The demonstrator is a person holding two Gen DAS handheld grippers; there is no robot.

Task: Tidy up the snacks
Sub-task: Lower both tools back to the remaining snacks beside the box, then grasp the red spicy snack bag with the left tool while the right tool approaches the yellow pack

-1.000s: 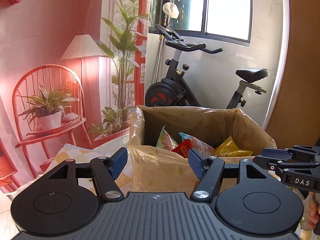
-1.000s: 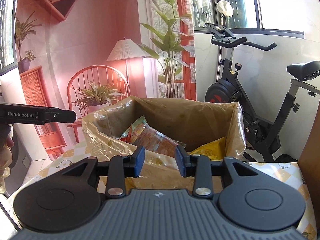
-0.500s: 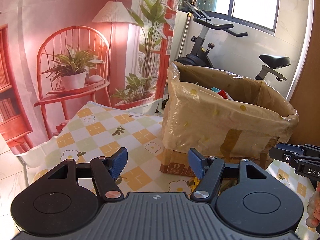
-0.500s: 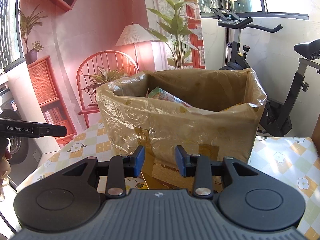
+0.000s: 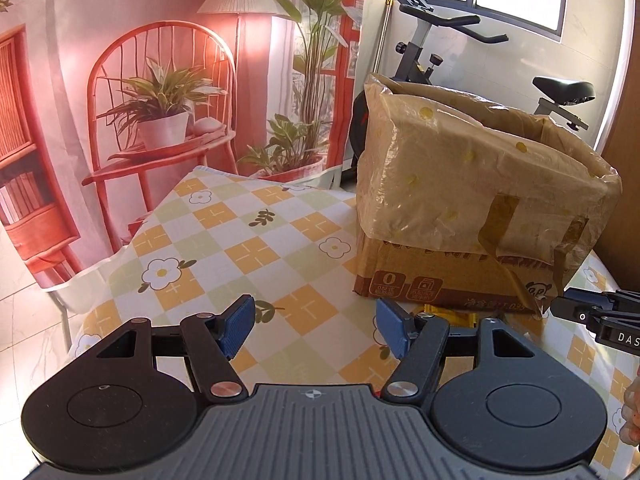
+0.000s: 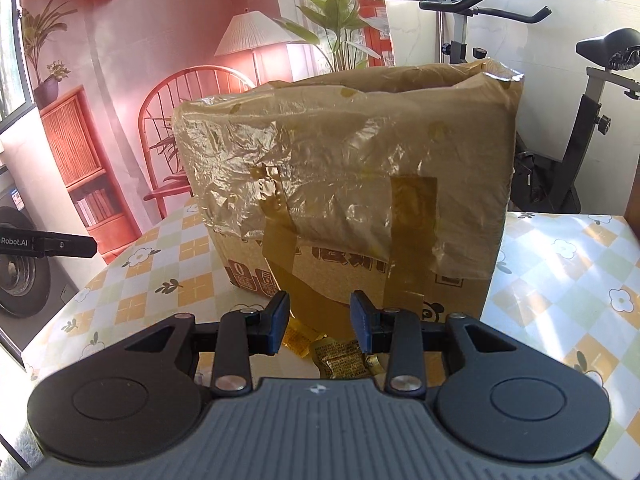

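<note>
A cardboard box (image 5: 472,208) lined with a yellowish plastic bag stands on the checked tablecloth (image 5: 224,248); it fills the middle of the right wrist view (image 6: 352,184). Its contents are hidden from here. Small golden snack packets (image 6: 340,354) lie on the cloth at the box's near foot, and one shows in the left wrist view (image 5: 448,316). My left gripper (image 5: 314,326) is open and empty above the cloth, left of the box. My right gripper (image 6: 318,322) is open and empty, low over the golden packets.
An exercise bike (image 5: 440,36) stands behind the box by the window. A backdrop with a red chair and plants (image 5: 160,112) hangs beyond the table's far left edge. The right gripper's side (image 5: 600,316) shows at right, the left gripper's side (image 6: 48,242) at left.
Both grippers have dropped and pulled back from above the box's opening to table height. The snacks inside the box are no longer visible; the golden packets at its foot have come into view.
</note>
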